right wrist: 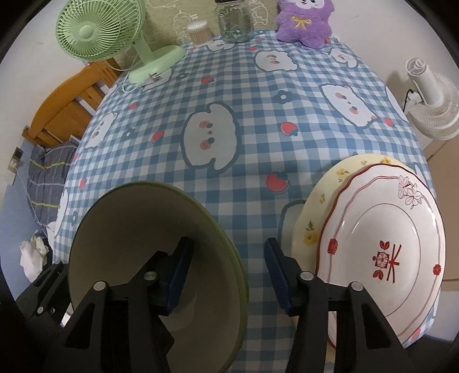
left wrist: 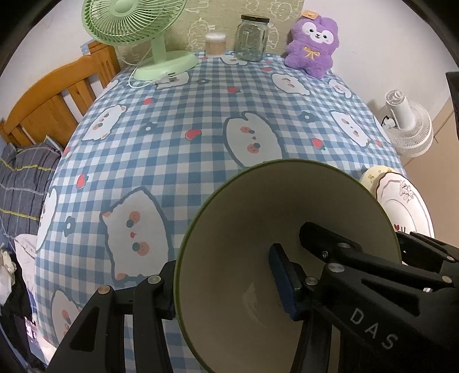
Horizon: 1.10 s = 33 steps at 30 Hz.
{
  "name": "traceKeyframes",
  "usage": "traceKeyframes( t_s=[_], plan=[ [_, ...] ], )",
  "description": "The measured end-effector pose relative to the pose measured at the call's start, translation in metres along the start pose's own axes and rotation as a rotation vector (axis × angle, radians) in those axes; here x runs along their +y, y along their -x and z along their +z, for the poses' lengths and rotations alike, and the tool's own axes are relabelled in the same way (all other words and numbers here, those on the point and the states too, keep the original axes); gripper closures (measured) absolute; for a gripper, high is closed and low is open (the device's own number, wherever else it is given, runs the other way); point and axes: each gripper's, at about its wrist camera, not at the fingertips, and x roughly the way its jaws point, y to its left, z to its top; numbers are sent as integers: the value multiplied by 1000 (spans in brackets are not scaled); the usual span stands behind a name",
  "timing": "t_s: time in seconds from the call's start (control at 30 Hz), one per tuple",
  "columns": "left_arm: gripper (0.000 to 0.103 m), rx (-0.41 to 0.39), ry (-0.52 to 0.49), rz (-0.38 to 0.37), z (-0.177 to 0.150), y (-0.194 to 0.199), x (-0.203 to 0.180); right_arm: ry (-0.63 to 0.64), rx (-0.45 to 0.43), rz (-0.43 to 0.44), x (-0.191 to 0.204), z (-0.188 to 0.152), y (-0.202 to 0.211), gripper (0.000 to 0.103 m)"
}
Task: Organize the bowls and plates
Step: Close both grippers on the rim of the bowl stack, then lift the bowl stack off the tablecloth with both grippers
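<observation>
The green bowl (left wrist: 258, 229) sits pinched between the left fingers (left wrist: 282, 282), one inside and one outside its wall, so it can lift, while the right fingers (right wrist: 275, 272) wait spread apart beside the stacked plates (right wrist: 381, 258).

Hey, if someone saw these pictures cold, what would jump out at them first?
The big green-rimmed bowl up front, tilted, its wall pinched by the left gripper. Right of it, a white plate with red flowers sits stacked on a yellow plate at the table's near right edge. Far back stand a green desk fan and a purple plush toy.
</observation>
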Motion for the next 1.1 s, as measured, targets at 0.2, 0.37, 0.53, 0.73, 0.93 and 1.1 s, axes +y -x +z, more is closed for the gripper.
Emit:
traceKeyframes(
  t_s=[0.2, 0.37, 0.53, 0.73, 0.93, 1.1],
  plan=[
    [53, 32, -32, -30, 2, -1, 4, 15, 35, 43, 5, 2, -6, 59],
    [52, 46, -53, -13, 5, -2, -1, -3, 43, 74, 0, 3, -8, 59],
    [52, 48, -72, -21, 5, -3, -1, -22, 38, 65, 1, 0, -8, 56],
    [52, 56, -59, -40, 3, -3, 3, -2, 58, 42, 6, 1, -9, 56],
    [53, 61, -37, -38, 4, 0, 3, 7, 63, 18, 10, 2, -5, 56],
    [54, 71, -29, -45, 4, 3, 4, 16, 63, -3, 15, 2, 0, 56]
  ],
)
